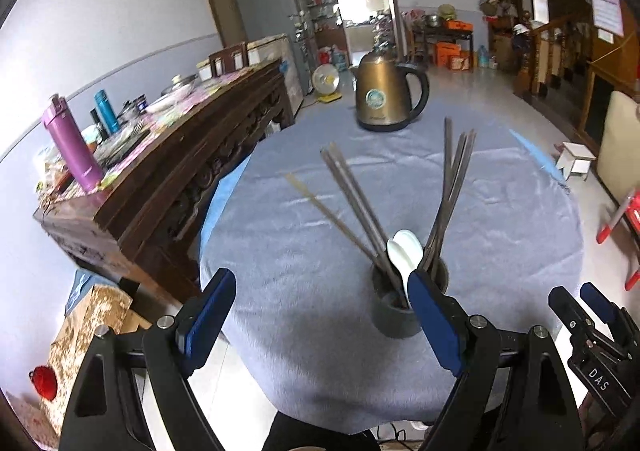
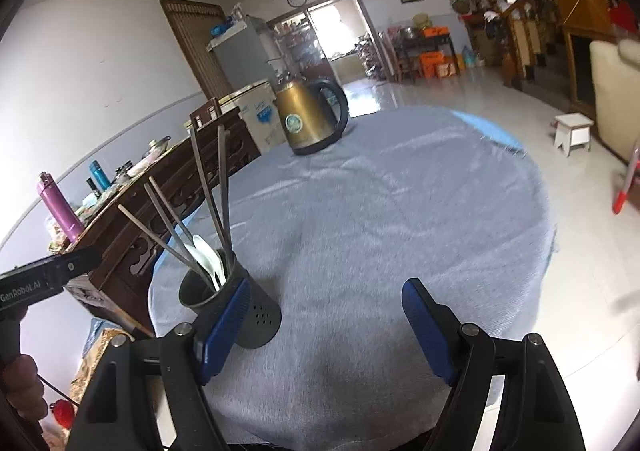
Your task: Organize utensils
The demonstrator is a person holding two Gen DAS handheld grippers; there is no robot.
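Left gripper tilted down over table's near edge, jaws wide, empty. Right gripper alongside, same tilt, jaws wide, empty. Utensil holder upright near that edge.

both wrists overlook table

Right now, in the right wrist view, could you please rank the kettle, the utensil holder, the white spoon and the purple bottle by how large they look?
1. utensil holder, nearest the camera, so nearness inflates it
2. kettle, about as large in the picture; I would not rank these two firmly
3. purple bottle
4. white spoon, partly hidden inside the holder
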